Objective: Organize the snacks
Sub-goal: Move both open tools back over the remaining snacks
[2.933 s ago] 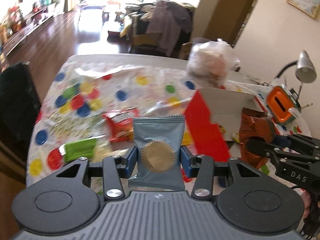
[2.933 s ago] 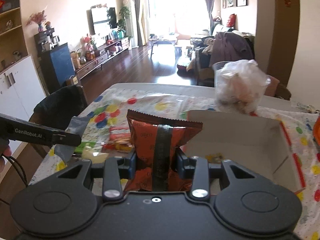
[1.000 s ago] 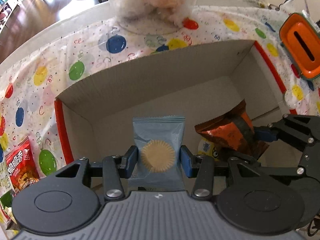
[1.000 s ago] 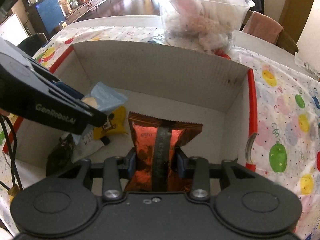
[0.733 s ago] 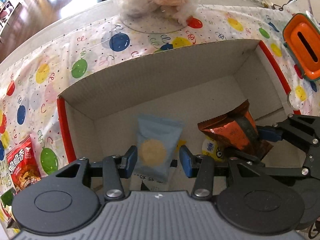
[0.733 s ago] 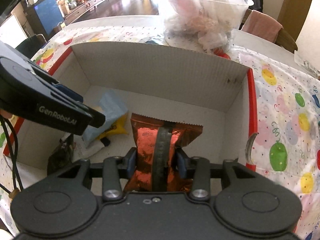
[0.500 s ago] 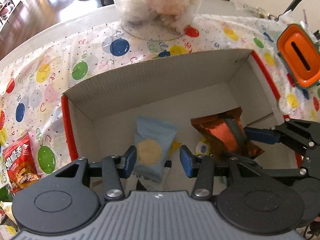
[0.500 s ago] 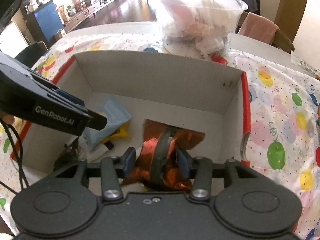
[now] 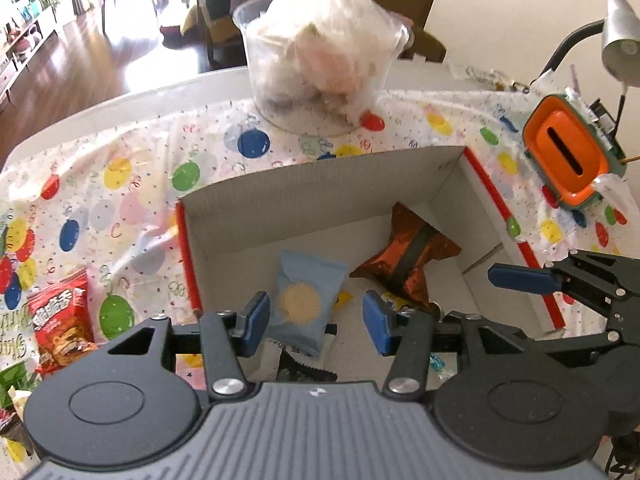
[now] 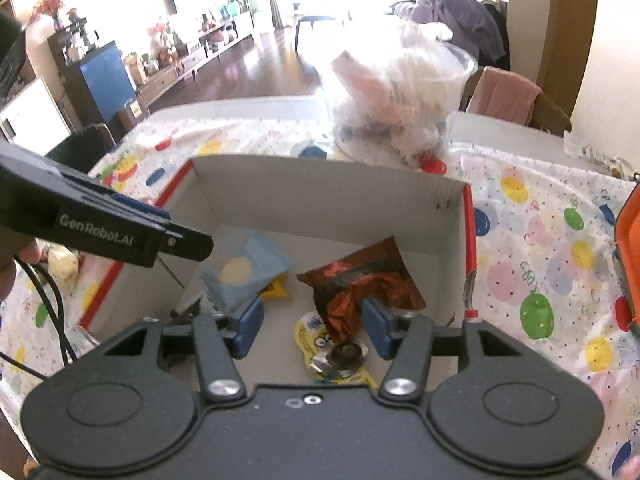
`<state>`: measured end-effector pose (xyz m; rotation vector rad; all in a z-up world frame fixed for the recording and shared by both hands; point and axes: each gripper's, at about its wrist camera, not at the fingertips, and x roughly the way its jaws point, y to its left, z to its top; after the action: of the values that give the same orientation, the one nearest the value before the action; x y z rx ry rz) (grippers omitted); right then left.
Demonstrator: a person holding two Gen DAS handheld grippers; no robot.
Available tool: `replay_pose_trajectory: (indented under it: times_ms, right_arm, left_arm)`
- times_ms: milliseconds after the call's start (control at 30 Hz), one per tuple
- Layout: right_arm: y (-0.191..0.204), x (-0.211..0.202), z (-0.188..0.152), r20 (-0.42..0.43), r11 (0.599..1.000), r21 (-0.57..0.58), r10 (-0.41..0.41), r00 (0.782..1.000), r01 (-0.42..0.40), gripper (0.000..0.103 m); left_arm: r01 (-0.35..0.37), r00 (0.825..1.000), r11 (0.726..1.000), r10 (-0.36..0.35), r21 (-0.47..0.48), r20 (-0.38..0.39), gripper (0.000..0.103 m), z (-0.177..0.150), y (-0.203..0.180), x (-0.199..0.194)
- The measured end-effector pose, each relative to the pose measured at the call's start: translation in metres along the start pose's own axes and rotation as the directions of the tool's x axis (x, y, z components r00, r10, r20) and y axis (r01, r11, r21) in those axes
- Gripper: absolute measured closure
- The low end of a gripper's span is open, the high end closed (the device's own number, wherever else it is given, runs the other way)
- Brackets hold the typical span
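A white cardboard box with red edges [image 9: 320, 196] [image 10: 320, 184] stands on the balloon-print tablecloth. A blue snack packet [image 9: 306, 300] [image 10: 244, 272] and an orange-brown snack packet [image 9: 406, 254] [image 10: 360, 280] lie inside it, with a yellow packet [image 10: 316, 332] and a dark one [image 9: 304, 368]. My left gripper [image 9: 316, 322] is open and empty above the box's near side. My right gripper [image 10: 312, 330] is open and empty above the box; it shows in the left wrist view [image 9: 520, 278].
A red snack packet [image 9: 60, 316] and a green one [image 9: 12, 380] lie on the cloth left of the box. A clear tub of wrapped items [image 9: 320, 64] [image 10: 400, 100] stands behind the box. An orange container [image 9: 564, 156] and a desk lamp [image 9: 620, 40] stand at the right.
Both grippers opened and let go: the blue packet and the orange-brown packet dropped into the box. Both grippers then rose and drew back from the box.
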<state>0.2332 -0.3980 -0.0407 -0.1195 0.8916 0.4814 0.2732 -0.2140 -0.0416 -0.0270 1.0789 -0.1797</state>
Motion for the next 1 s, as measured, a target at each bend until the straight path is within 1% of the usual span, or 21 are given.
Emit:
replay_pose_trajectory:
  times_ms: [100, 167, 200, 233, 333, 400, 500, 567, 700, 733, 800, 967, 1000]
  right_arm:
    - [0.005, -0.011, 0.001, 0.036, 1.0, 0.007, 0.003, 0.999, -0.004, 0.043]
    - [0.01, -0.017, 0.002, 0.059, 1.0, 0.012, 0.006, 0.998, -0.007, 0.039]
    - [0.013, -0.02, 0.002, 0.07, 1.0, 0.015, 0.008, 0.998, -0.009, 0.038]
    - [0.016, -0.024, 0.001, 0.079, 1.0, 0.016, 0.013, 0.997, -0.014, 0.038]
    - [0.026, -0.033, 0.001, 0.105, 1.0, 0.021, 0.02, 0.994, -0.023, 0.032]
    - [0.033, -0.039, 0.0, 0.121, 0.999, 0.027, 0.024, 0.992, -0.027, 0.028]
    - [0.044, -0.046, 0.002, 0.148, 0.999, 0.037, 0.03, 0.989, -0.036, 0.022]
    - [0.053, -0.05, 0.002, 0.164, 0.998, 0.04, 0.037, 0.986, -0.044, 0.02]
    - [0.072, -0.056, 0.001, 0.194, 0.997, 0.051, 0.042, 0.98, -0.053, 0.015]
    - [0.077, -0.057, 0.001, 0.199, 0.997, 0.055, 0.046, 0.979, -0.058, 0.014]
    - [0.087, -0.057, 0.0, 0.211, 0.996, 0.061, 0.055, 0.976, -0.069, 0.011]
    - [0.116, -0.056, -0.001, 0.234, 0.995, 0.051, 0.074, 0.97, -0.088, 0.005]
    - [0.122, -0.056, -0.001, 0.24, 0.995, 0.049, 0.075, 0.968, -0.09, 0.004]
  left_arm:
    - [0.006, 1.0, 1.0, -0.006, 0.0, 0.029, 0.052, -0.008, 0.002, -0.013]
    - [0.004, 0.999, 1.0, -0.004, 0.004, 0.053, 0.049, -0.014, 0.005, -0.024]
    - [0.004, 0.998, 1.0, -0.004, 0.006, 0.064, 0.045, -0.016, 0.007, -0.028]
    - [0.004, 0.997, 1.0, -0.005, 0.006, 0.076, 0.044, -0.019, 0.009, -0.034]
    - [0.01, 0.995, 1.0, -0.01, 0.006, 0.102, 0.044, -0.028, 0.017, -0.048]
    - [0.01, 0.992, 1.0, -0.012, 0.012, 0.123, 0.044, -0.034, 0.023, -0.057]
    - [0.004, 0.987, 1.0, -0.006, 0.015, 0.159, 0.038, -0.043, 0.033, -0.071]
    - [0.001, 0.984, 1.0, -0.005, 0.02, 0.18, 0.038, -0.049, 0.041, -0.079]
    - [0.002, 0.977, 1.0, -0.007, 0.021, 0.215, 0.037, -0.062, 0.058, -0.094]
    - [0.001, 0.975, 1.0, -0.005, 0.02, 0.224, 0.033, -0.065, 0.063, -0.097]
    - [-0.001, 0.97, 1.0, -0.005, 0.021, 0.243, 0.03, -0.072, 0.072, -0.104]
    - [0.001, 0.965, 1.0, -0.008, 0.03, 0.26, 0.029, -0.087, 0.093, -0.116]
    - [0.006, 0.965, 1.0, -0.014, 0.03, 0.262, 0.025, -0.09, 0.098, -0.118]
